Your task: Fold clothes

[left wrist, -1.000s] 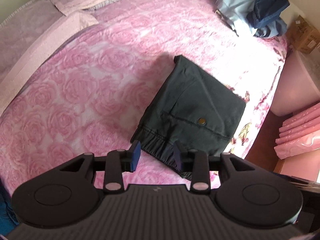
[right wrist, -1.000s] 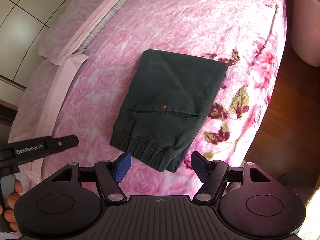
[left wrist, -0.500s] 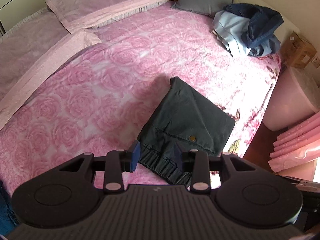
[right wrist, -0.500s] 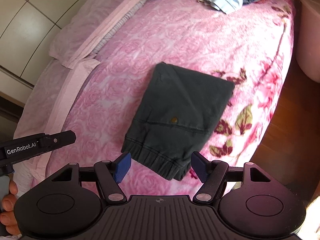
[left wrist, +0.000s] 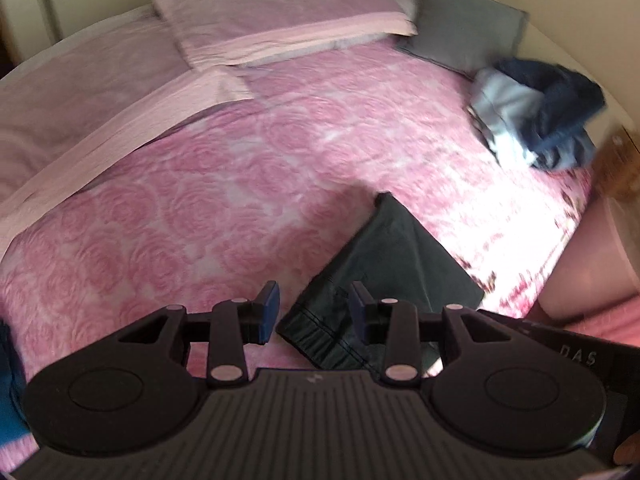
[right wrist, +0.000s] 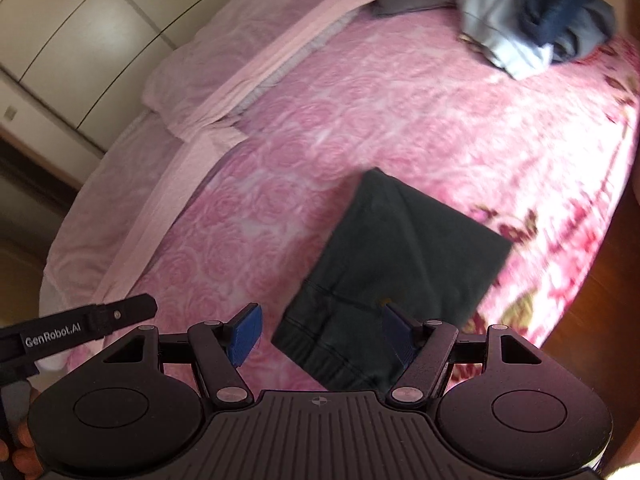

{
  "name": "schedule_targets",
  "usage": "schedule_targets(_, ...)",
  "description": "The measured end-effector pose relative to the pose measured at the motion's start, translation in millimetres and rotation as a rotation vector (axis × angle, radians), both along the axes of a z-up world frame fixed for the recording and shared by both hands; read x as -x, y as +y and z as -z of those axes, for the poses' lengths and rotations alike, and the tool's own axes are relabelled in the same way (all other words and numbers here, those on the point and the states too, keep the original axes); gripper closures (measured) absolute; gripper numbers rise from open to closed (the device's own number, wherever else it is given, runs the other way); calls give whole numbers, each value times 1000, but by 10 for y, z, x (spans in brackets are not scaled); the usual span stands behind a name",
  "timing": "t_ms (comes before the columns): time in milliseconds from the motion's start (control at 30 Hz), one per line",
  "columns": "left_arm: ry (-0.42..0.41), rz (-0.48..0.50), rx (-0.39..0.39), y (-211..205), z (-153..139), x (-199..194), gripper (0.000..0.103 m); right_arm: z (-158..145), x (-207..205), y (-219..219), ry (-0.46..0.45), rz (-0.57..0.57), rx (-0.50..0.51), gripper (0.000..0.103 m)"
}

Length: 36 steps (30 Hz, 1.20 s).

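Observation:
Dark green trousers [left wrist: 392,264] lie folded into a flat rectangle on the pink rose bedspread [left wrist: 224,216], near its right edge; they also show in the right wrist view [right wrist: 400,264]. A heap of unfolded navy and light blue clothes [left wrist: 536,116] sits at the far right of the bed, also in the right wrist view [right wrist: 532,24]. My left gripper [left wrist: 314,308] is open and empty, held above the trousers' cuff end. My right gripper [right wrist: 320,332] is open wide and empty, also above the cuff end.
Pink pillows [left wrist: 276,20] and a grey cushion [left wrist: 468,28] lie at the head of the bed. A pink bin [left wrist: 592,264] and a cardboard box [left wrist: 620,168] stand beside the bed on the right. Cream cupboards [right wrist: 80,40] line the wall. Wooden floor [right wrist: 592,320] lies right of the bed.
Both grippers have pulled up and back from the folded trousers, so more of the bed and pillows is in view. Both stayed open and empty.

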<state>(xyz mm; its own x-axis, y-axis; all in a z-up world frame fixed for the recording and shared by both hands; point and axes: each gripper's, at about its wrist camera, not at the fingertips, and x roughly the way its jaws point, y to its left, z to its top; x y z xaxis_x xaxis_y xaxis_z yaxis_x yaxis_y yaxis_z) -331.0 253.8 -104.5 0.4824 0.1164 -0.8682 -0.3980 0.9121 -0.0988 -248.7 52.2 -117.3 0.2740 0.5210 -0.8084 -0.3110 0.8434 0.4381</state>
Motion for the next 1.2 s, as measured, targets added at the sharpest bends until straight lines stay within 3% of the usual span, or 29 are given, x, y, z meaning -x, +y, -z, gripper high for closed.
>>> schedule_targets(367,51,-324,-5,-154,118,-204,69,81,-790,-29,-20,-296,25,34)
schedule_targets(600,52,-448,0,-662,70,-277,69,205,-1182,-244,29,-429,36,34)
schedule_targets(967,81,-543,-39,-861,-38,-119,67,250,-1389,-380,92,-483,-16,34)
schedule_targets(1200,74,-480,-55,-734,-63,-129,67,240,-1414,-357,84,-413,-33,34)
